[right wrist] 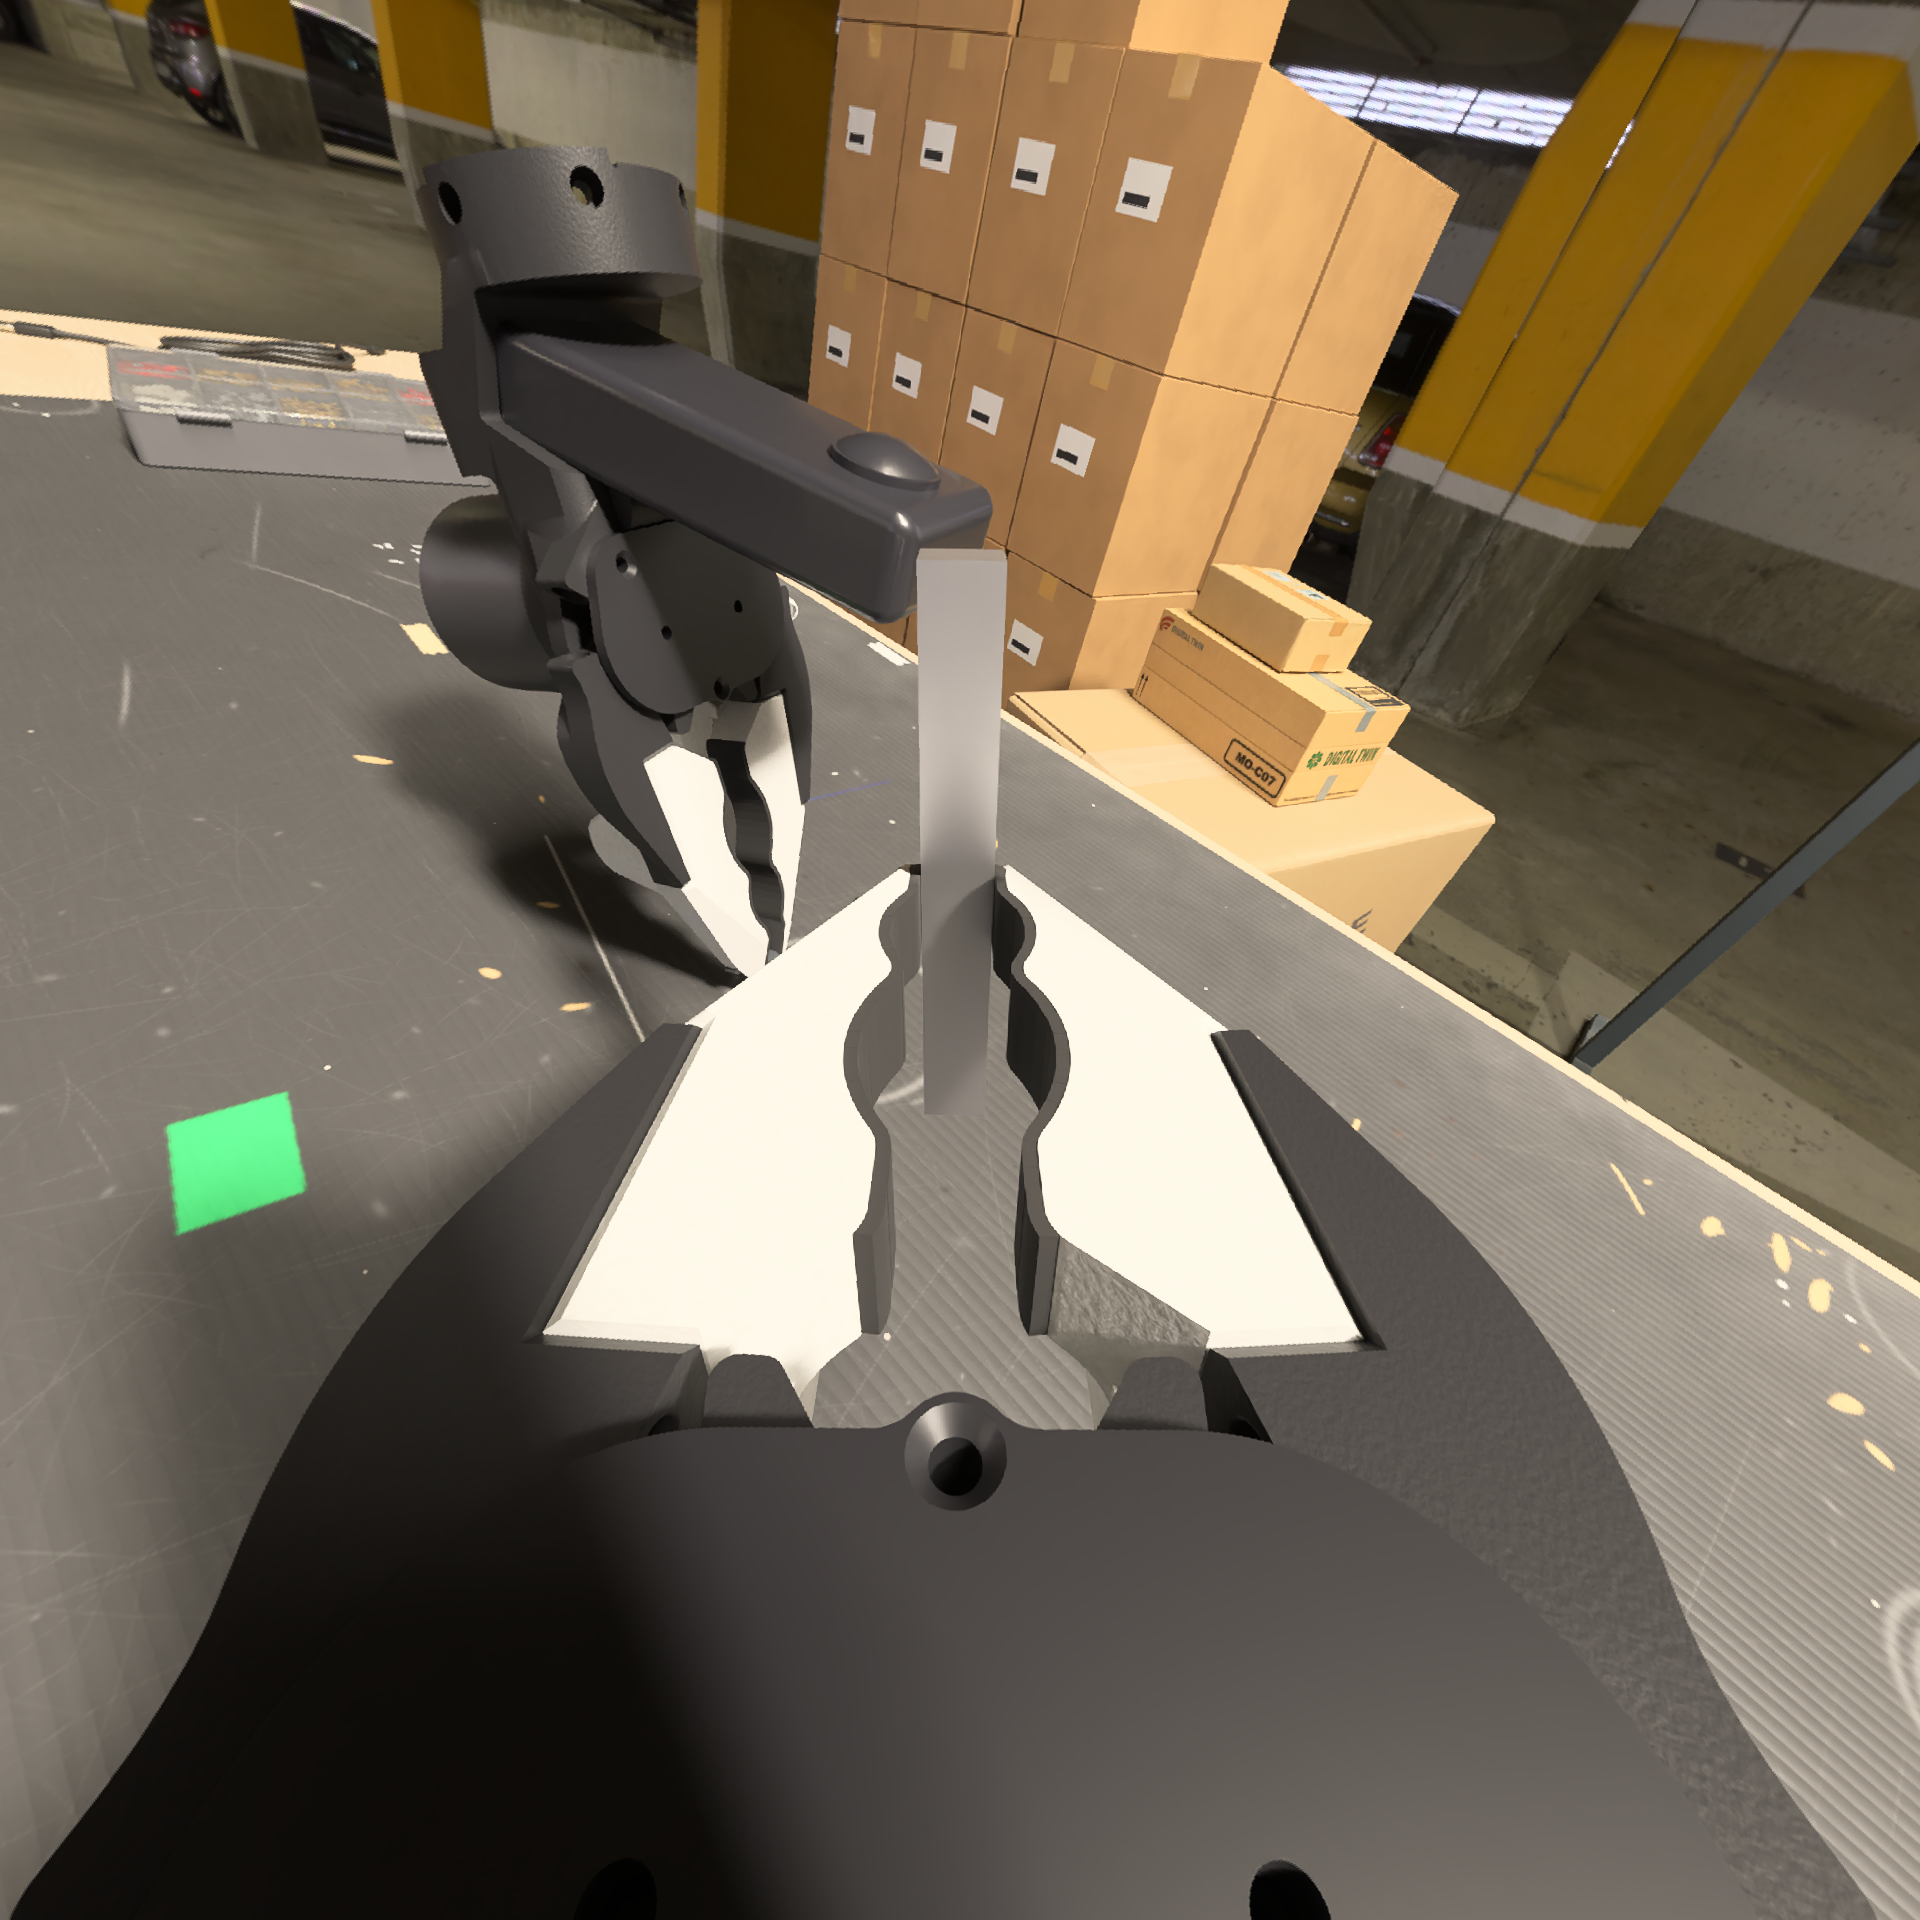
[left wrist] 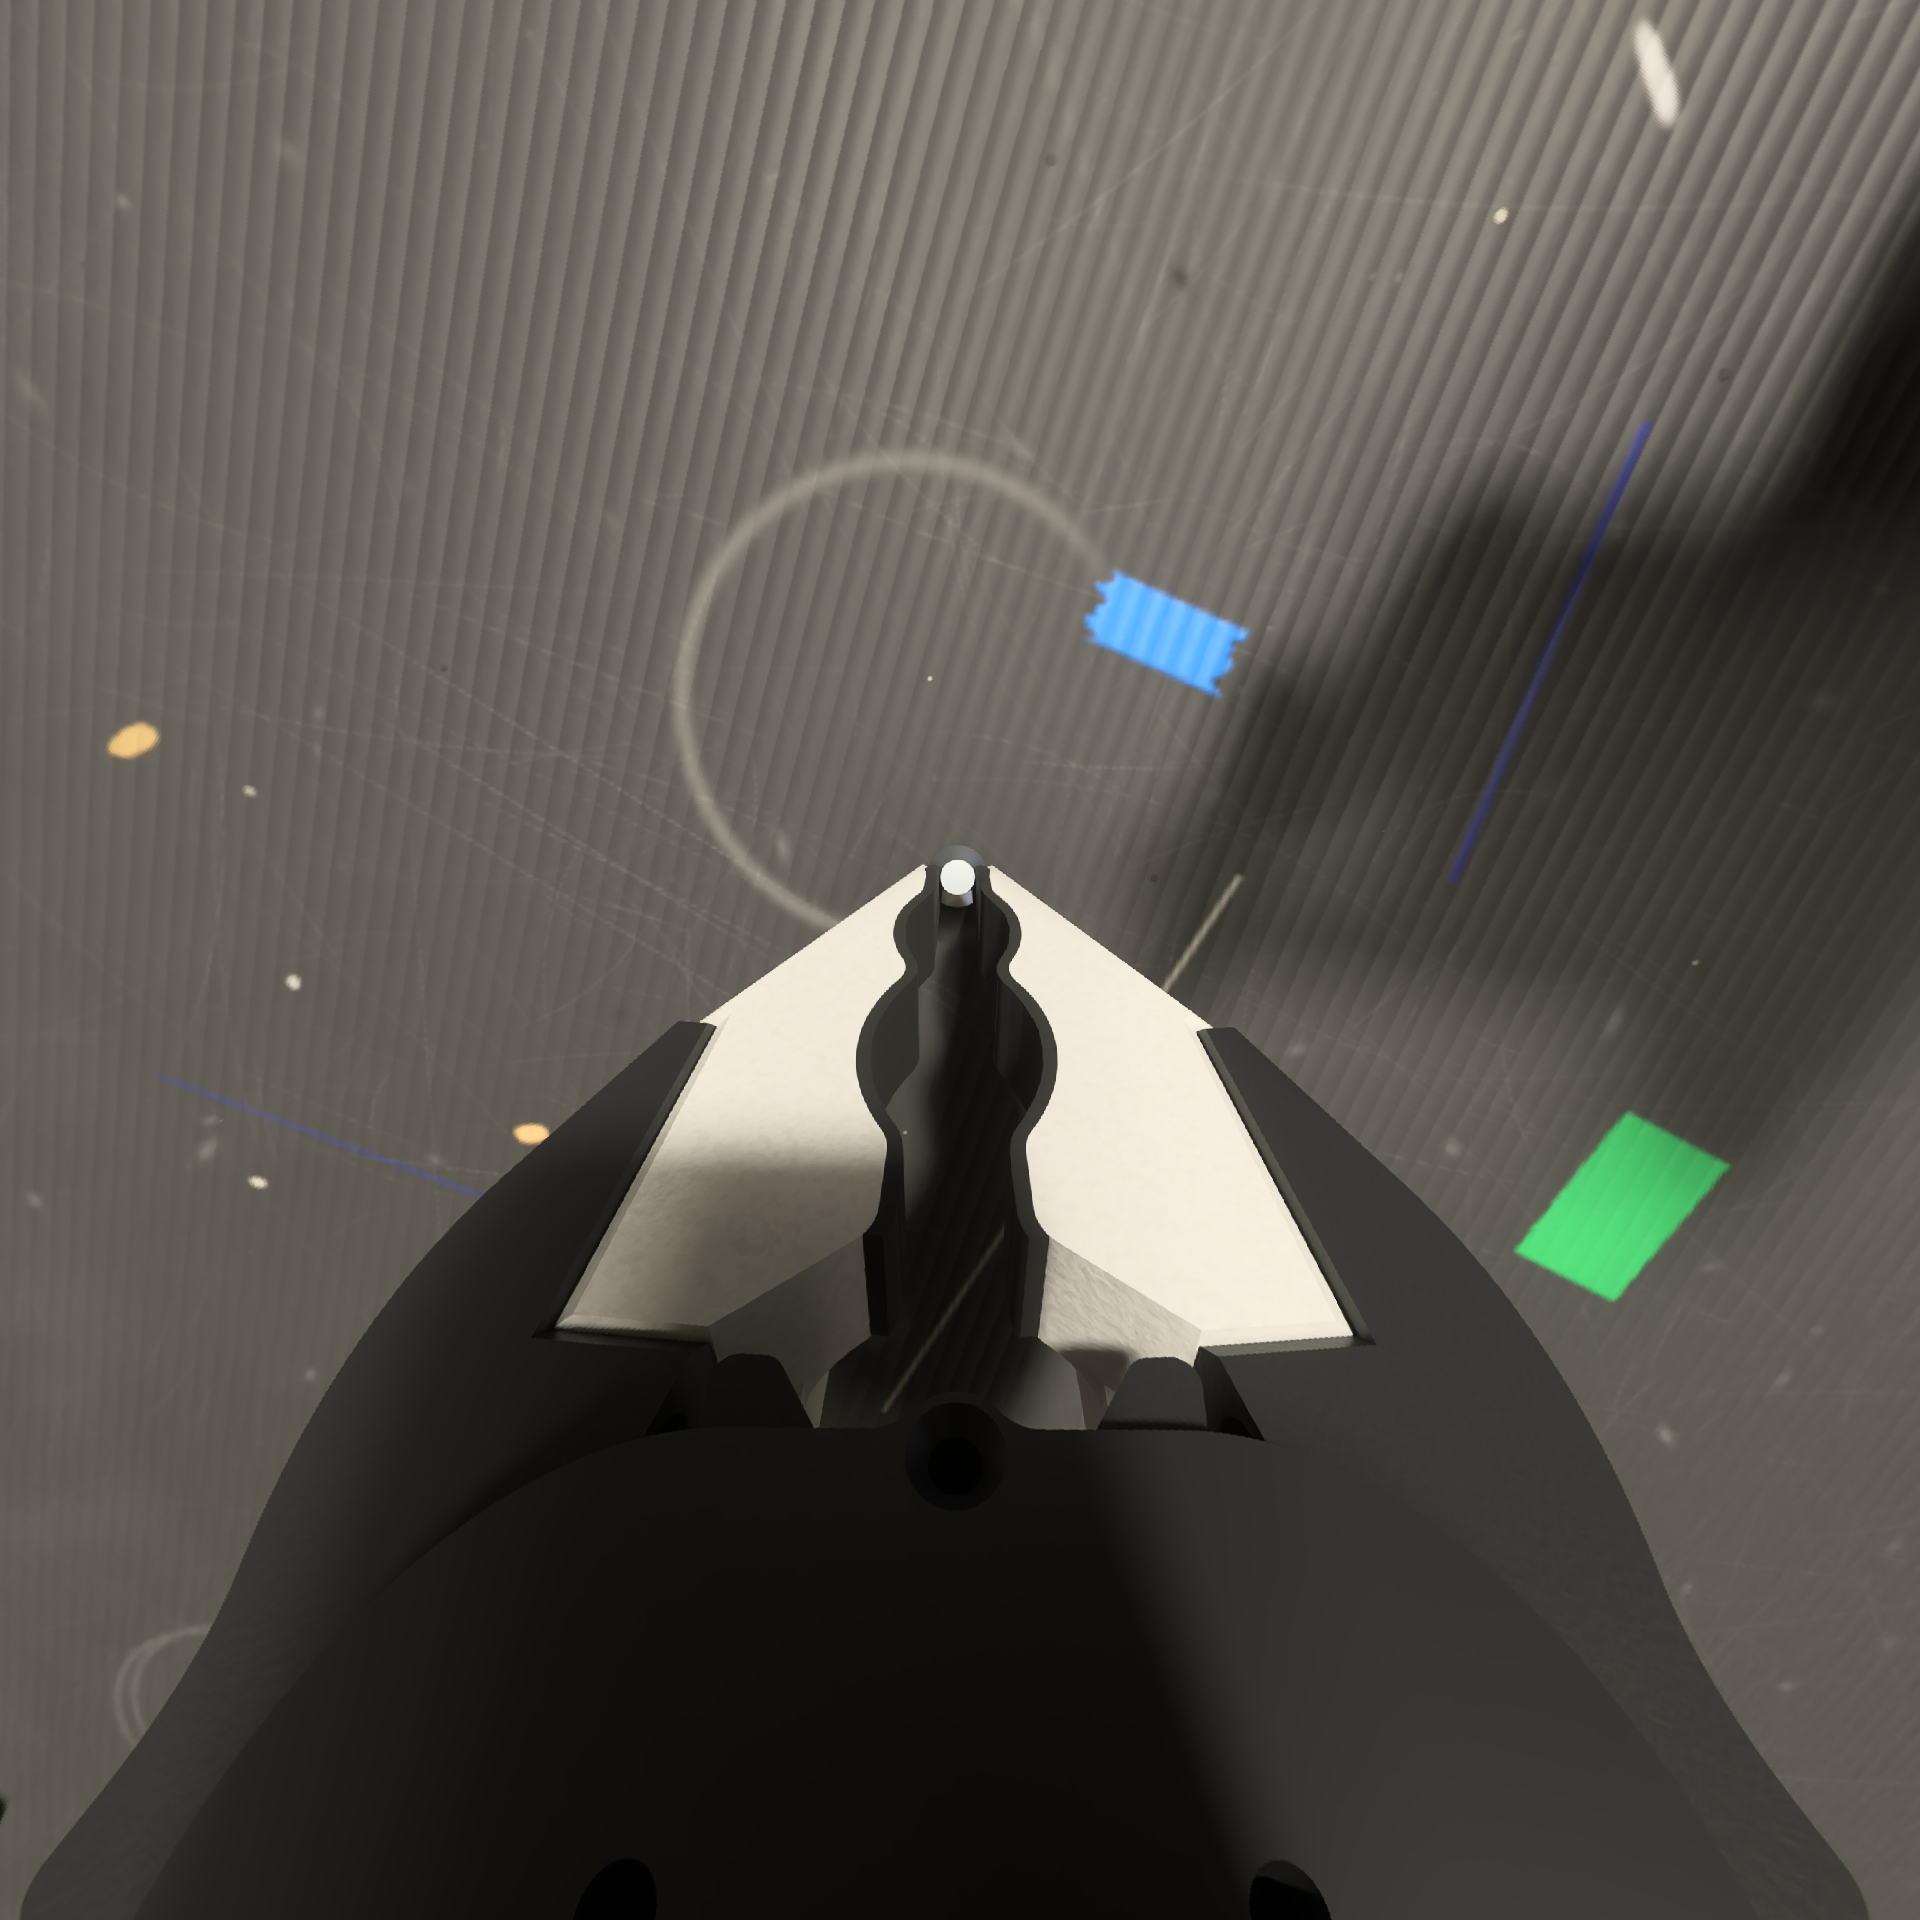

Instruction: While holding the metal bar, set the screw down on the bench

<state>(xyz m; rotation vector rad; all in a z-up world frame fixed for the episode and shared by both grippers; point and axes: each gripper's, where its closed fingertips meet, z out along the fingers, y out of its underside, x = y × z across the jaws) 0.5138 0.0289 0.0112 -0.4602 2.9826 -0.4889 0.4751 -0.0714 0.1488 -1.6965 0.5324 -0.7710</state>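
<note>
Bench (right wrist: 312, 831): parts tray (right wrist: 281, 410) at the far edge, behind the left tongs (right wrist: 764, 935). Screw (left wrist: 956, 883) between the left tongs' tips, above the bench. Metal bar (right wrist: 956, 831) upright between the right tongs (right wrist: 956, 883), right of the left tongs. Tape patch (right wrist: 236, 1162) on the bench, left of the right tongs. Stacked boxes (right wrist: 1091, 312) beyond the bench's right edge.
</note>
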